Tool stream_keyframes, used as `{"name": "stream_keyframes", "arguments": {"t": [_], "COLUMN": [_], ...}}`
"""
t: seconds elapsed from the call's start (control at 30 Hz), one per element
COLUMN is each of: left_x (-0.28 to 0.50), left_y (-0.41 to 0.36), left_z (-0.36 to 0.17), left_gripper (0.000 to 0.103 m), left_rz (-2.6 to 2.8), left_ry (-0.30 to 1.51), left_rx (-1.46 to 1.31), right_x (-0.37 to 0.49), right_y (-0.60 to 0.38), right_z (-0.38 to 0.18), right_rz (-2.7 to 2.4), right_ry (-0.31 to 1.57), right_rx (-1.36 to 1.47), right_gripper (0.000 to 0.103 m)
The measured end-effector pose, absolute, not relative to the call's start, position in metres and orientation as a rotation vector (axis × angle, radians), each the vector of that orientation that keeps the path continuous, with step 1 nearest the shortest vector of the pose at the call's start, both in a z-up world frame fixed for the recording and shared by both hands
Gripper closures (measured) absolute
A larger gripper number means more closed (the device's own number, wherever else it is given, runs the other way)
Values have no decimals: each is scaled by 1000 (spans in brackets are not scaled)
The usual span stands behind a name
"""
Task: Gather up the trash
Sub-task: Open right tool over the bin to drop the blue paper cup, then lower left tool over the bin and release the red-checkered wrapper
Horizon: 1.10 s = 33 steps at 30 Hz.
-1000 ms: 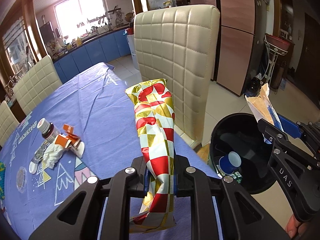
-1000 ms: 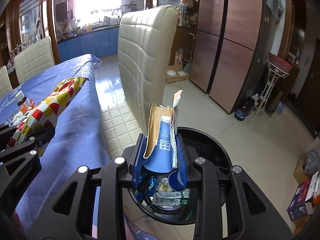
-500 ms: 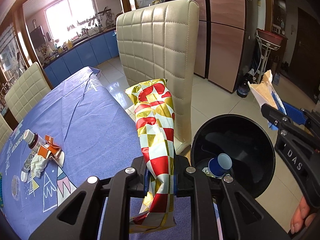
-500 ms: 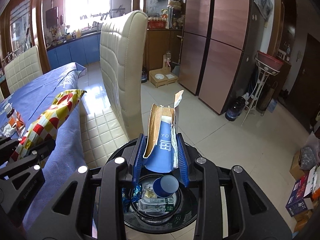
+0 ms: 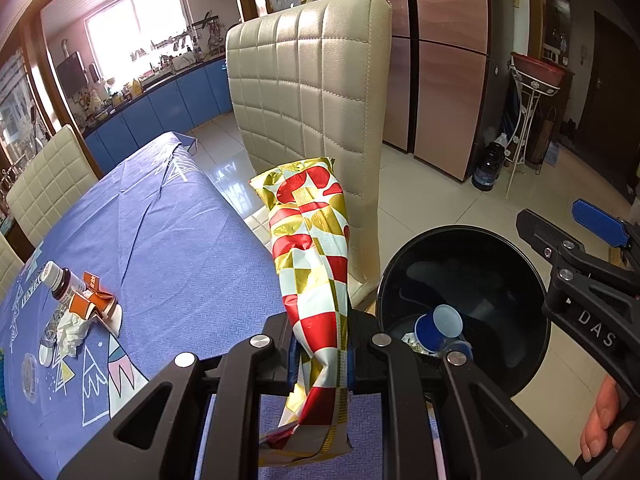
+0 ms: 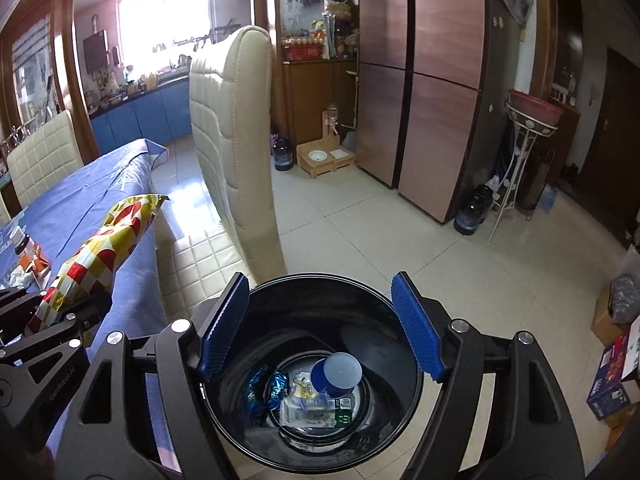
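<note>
My left gripper (image 5: pixel 319 354) is shut on a red, gold and white snack wrapper (image 5: pixel 314 264), held upright over the table edge; the wrapper also shows in the right wrist view (image 6: pixel 100 248). My right gripper (image 6: pixel 320 326) is open and empty, right above the black trash bin (image 6: pixel 400 432). The bin holds a blue paper cup (image 6: pixel 336 372), a blue foil wrapper (image 6: pixel 266 390) and other packaging. The bin (image 5: pixel 500 264) stands on the floor to the right of the left gripper. A brown bottle (image 5: pixel 62 282), orange packaging (image 5: pixel 94 304) and white tissue (image 5: pixel 72 330) lie on the table.
The table has a blue cloth (image 5: pixel 180 248). A cream padded chair (image 5: pixel 312 120) stands between the table and the bin. Copper cabinet doors (image 6: pixel 440 80) line the back wall. A white plant stand (image 6: pixel 524 152) and boxes (image 6: pixel 612 376) are at the right.
My right gripper has opened and the torn blue-and-brown paper packet it held is gone from its fingers. The left gripper still holds the wrapper and has shifted slightly toward the bin.
</note>
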<state>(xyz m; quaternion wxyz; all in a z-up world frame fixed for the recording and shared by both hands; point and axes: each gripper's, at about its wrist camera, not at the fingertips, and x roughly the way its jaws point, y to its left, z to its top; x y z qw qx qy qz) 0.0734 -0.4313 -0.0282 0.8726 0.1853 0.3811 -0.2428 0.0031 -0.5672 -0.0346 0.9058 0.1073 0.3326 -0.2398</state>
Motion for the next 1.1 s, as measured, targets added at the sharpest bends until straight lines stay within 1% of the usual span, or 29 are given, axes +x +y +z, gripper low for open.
{"name": "stream_keyframes", "arguments": {"t": [0.1,0.23,1.1], "left_x": [71,65,43], "left_y": [-436,-444,-496], "left_z": [-29,-30,-35], "left_gripper": [87,87,87], "left_rz": [-522,-549,-648], "left_ry": [794,790,786], "left_rx": [394,404,440], "right_x": [-3,-10,-35], "right_y": [-574,-584,-620], "right_z": [-35,-37,-46], "right_rz": [-521,-538,-591], "right_ry": [685,680,670], "right_rx": [235,265,290], "right_gripper": [28,25,24]}}
